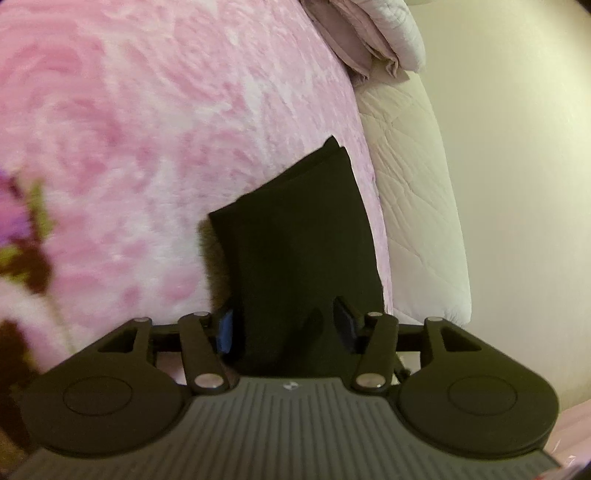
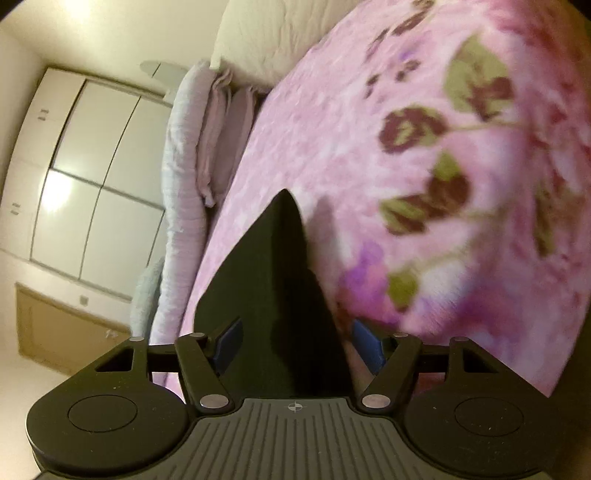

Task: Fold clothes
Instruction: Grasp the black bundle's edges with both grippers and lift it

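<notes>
A black folded garment (image 1: 295, 236) lies on the pink floral blanket (image 1: 147, 129). Its near edge sits between the jaws of my left gripper (image 1: 286, 328), whose blue pads (image 1: 224, 330) stand wide apart on either side of the cloth. The same black garment (image 2: 273, 288) shows in the right wrist view as a pointed shape, its near end between the jaws of my right gripper (image 2: 299, 343). The blue pads (image 2: 365, 343) there are spread apart too. Neither pair of pads presses the cloth.
The blanket (image 2: 406, 147) covers a bed with a cream quilted mattress side (image 1: 413, 184). Folded lilac and white bedding (image 1: 369, 33) lies at the far end. A white wardrobe (image 2: 85, 177) and cream wall stand beyond the bed.
</notes>
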Demonstrator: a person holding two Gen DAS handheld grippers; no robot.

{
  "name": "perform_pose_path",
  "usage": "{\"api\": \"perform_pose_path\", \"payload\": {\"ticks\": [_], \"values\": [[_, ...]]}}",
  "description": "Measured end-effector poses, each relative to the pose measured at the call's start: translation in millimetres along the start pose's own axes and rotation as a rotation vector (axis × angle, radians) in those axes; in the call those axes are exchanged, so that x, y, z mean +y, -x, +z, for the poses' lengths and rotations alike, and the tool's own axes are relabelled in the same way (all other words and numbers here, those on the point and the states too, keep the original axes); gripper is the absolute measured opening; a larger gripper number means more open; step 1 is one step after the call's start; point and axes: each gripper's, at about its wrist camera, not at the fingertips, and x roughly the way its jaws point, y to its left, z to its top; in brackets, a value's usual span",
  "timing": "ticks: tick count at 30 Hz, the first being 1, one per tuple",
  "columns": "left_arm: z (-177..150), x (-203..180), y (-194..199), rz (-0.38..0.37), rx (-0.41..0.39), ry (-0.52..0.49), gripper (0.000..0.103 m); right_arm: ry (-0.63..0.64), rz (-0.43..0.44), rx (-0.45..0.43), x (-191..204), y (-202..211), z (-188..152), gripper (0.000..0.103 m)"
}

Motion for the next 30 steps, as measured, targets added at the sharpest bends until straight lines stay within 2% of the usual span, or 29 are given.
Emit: {"api": "perform_pose_path", "payload": {"ticks": [4, 8, 10, 15, 18, 21, 26, 30], "values": [[-0.9, -1.6, -4.1, -0.014, 0.003, -0.009, 0.055, 0.008, 0.024, 0.064, 2.3, -13.5, 14.3, 0.069], [3.5, 1.5, -5.0, -0.087, 0.017, 0.031, 0.057, 0.043, 0.037, 0.133, 13.2, -21.6, 20.7, 0.069], [4.5, 2.0, -7.1, -0.083, 0.024, 0.016, 0.057, 0.057, 0.028, 0.157, 16.6, -26.5, 21.4, 0.069], [0.1, 10.9, -8.9, -0.063, 0.010, 0.020, 0.041, 0.066, -0.005, 0.181, 17.9, -39.0, 19.0, 0.069], [-11.5, 16.0, 5.8, -0.070, -0.023, 0.068, 0.041, 0.058, 0.000, 0.188, 16.7, -45.1, 19.3, 0.069], [-18.8, 21.7, 13.2, -0.076, -0.046, 0.121, 0.043, 0.045, 0.013, 0.189, 12.2, -43.2, 20.3, 0.069], [-23.1, 20.4, 20.2, -0.044, -0.077, 0.179, 0.043, 0.026, 0.016, 0.169, 11.0, -40.6, 20.2, 0.069], [-28.6, 27.8, 37.5, -0.049, -0.083, 0.207, 0.044, -0.003, 0.028, 0.073, 5.0, -17.5, 13.7, 0.069]]}}
